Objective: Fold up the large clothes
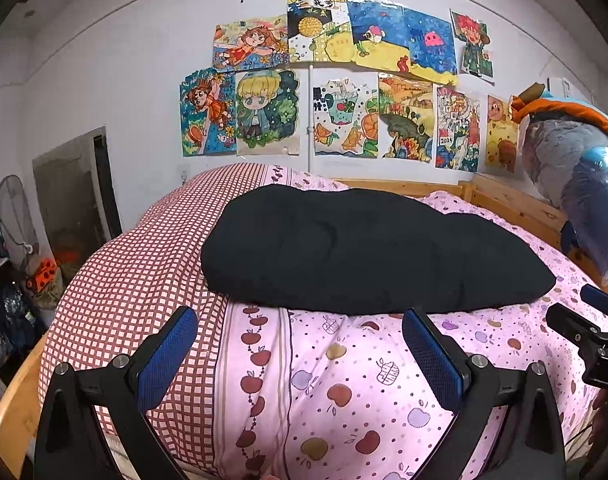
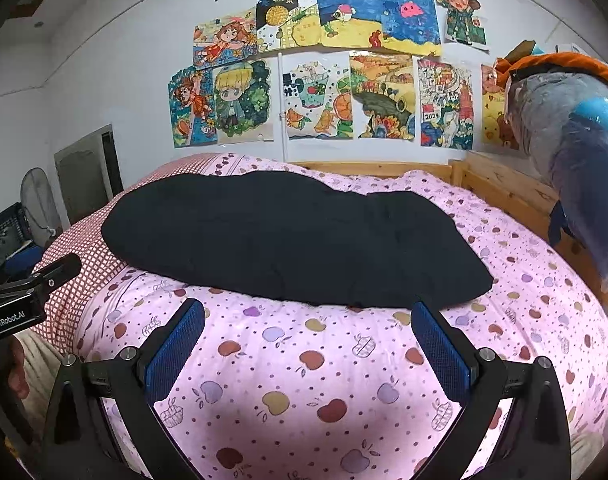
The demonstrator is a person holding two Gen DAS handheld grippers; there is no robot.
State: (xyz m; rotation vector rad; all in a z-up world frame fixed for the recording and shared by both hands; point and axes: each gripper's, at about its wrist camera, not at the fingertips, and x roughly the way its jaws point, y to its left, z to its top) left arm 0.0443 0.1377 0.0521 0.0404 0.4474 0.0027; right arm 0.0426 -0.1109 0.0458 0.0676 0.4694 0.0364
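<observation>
On pink apple-print bedspread (image 2: 343, 360), folded black garment (image 2: 288, 240) lying flat, left gripper (image 1: 300, 344) & right gripper (image 2: 307, 336) both wide open, empty, hovering just short of it.

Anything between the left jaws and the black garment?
Nothing: only bare pink apple-print quilt lies between the open left gripper and the black garment, per the left wrist view.
</observation>
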